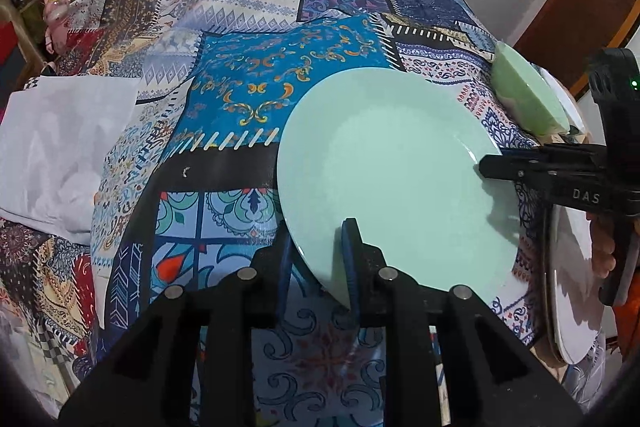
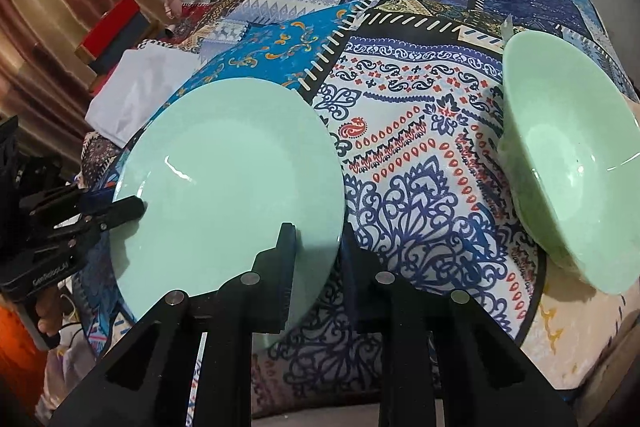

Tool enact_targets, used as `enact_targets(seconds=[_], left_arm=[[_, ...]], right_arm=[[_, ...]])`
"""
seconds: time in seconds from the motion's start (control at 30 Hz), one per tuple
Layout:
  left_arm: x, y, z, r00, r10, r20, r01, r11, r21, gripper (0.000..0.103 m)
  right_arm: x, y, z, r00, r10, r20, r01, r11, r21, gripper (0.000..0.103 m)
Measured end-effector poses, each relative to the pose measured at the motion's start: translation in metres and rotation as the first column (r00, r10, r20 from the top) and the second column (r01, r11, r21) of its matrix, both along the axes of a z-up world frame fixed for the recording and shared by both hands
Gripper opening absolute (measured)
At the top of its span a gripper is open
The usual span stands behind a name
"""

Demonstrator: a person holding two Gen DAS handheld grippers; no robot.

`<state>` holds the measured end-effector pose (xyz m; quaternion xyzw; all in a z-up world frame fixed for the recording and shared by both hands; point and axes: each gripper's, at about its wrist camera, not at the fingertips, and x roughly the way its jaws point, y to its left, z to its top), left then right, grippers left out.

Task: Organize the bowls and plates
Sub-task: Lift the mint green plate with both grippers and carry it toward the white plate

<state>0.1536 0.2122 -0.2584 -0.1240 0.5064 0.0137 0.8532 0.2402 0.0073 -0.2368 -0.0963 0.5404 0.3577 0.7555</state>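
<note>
I have both grippers on the same green plate (image 1: 392, 171). My left gripper (image 1: 320, 263) is pinched narrow on the plate's near rim, one finger on top and one underneath, and my right gripper (image 2: 316, 259) is clamped the same way on another part of the rim (from the left camera it reaches in from the right side (image 1: 492, 167), and from the right camera I see the left one coming in from the left (image 2: 132, 209)). The plate is empty, nothing on its face but a glare streak, and it sits tilted over the patchwork tablecloth (image 1: 240, 99) near the table's right edge; I cannot tell whether its far rim touches the cloth.

A green bowl (image 2: 568, 167) stands at the right edge of the table, well apart from the plate, and it is empty too. In the left view a stack of white plates (image 1: 572, 283) shows beyond that right edge, behind my right gripper. A folded white cloth (image 1: 60, 147) lies at the table's left edge.
</note>
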Motion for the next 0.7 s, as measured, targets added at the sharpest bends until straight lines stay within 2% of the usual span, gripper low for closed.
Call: enact_targets(seconds=[0.17, 0.33, 0.47, 0.7], left_arm=[[-0.003, -0.003, 0.001, 1.0, -0.002, 0.01, 0.002, 1.0, 0.023, 0.023], [-0.004, -0.005, 0.006, 1.0, 0.01, 0.011, -0.01, 1.0, 0.016, 0.023], [-0.009, -0.01, 0.017, 0.999, 0.007, 0.032, -0.008, 1.0, 0.008, 0.023], [-0.017, -0.027, 0.045, 0.996, -0.007, 0.087, 0.006, 1.0, 0.008, 0.023]], right_arm=[[-0.007, -0.002, 0.006, 1.0, 0.01, 0.027, -0.009, 1.0, -0.019, 0.02], [-0.012, -0.011, 0.012, 0.999, -0.013, 0.034, 0.013, 1.0, 0.003, 0.02], [-0.014, -0.022, 0.021, 0.999, -0.042, 0.033, 0.041, 0.999, 0.035, 0.02], [-0.028, -0.045, 0.048, 0.993, -0.076, 0.089, 0.069, 0.995, 0.074, 0.02]])
